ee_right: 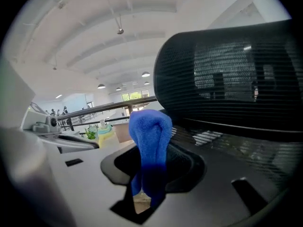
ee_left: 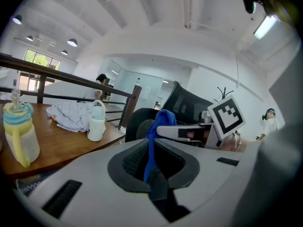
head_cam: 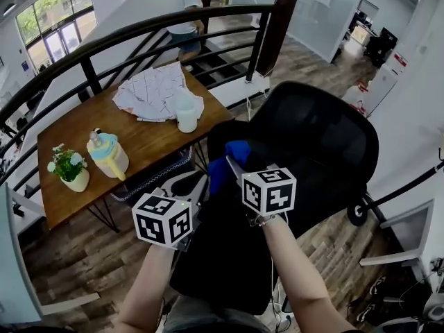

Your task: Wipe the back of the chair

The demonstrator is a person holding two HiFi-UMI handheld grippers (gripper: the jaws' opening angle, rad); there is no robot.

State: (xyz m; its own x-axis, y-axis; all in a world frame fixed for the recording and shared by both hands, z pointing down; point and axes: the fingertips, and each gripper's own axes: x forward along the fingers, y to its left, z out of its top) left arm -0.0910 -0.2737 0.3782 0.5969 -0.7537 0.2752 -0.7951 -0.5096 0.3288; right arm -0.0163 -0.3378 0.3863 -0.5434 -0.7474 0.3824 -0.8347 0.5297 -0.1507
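The right tool point(ee_right: 147, 183) pinches the soft, limp blue cloth point(ee_right: 150, 136) at its bunched middle, the left tool point(ee_left: 154, 174) apparently nips its hanging tail, and the likely yielding mesh chair back point(head_cam: 319, 137) stands just beyond.

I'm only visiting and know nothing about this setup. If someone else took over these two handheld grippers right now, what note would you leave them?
Left gripper: shut on a thin strip of the blue cloth.
Right gripper: shut on the same cloth, which stands up folded from its jaws.
Chair back: black mesh, just beyond both grippers; the cloth appears to be short of it.
Done: cloth is in hand, held between the two grippers.
Left: bring the cloth onto the mesh and wipe across it; letting go with one gripper first would probably help.
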